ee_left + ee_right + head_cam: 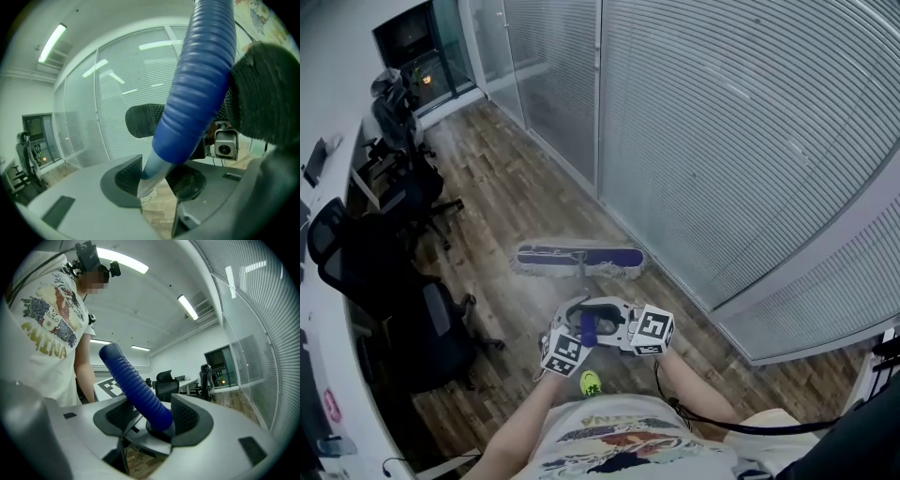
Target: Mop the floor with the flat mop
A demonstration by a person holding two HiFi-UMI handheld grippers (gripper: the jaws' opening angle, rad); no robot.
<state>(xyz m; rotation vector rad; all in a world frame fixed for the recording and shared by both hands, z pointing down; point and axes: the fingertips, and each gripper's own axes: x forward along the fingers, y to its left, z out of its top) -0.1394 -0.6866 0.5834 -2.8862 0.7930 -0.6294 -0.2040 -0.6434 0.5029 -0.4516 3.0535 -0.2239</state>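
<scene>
Currently clamped on the flat mop (578, 260) with both tools, close together in front of the body. Right hand-held gripper (151, 417) closed on the blue ribbed grip (133, 383) at the top of the handle, jaws set wide, one dark pad pressed against either side of it. Left hand-held gripper (152, 180) closed just below, jaws narrower, pinching the pale shaft (151, 174) right at the lower end of that blue sleeve. So near each other as to show in one another's cameras: from the right gripper view, a marker cube (105, 387) of the left tool just behind the grip, beside the white printed T-shirt (47, 333).

From the head view, mop head (578, 260) lying flat on the wooden floor (506, 178), ahead of the feet and set crosswise. Blue on top, pale fringe along its edges. Positioned just beside the foot of the glass partition (722, 141) with its lowered blinds, handle slanting back from the middle of the head toward the two tools.

Off to the left, several black office chairs (384, 281) ranged along a white bench (345, 164), well apart from the mop. Below the left tool, a yellow-green shoe (591, 382) on the boards.
</scene>
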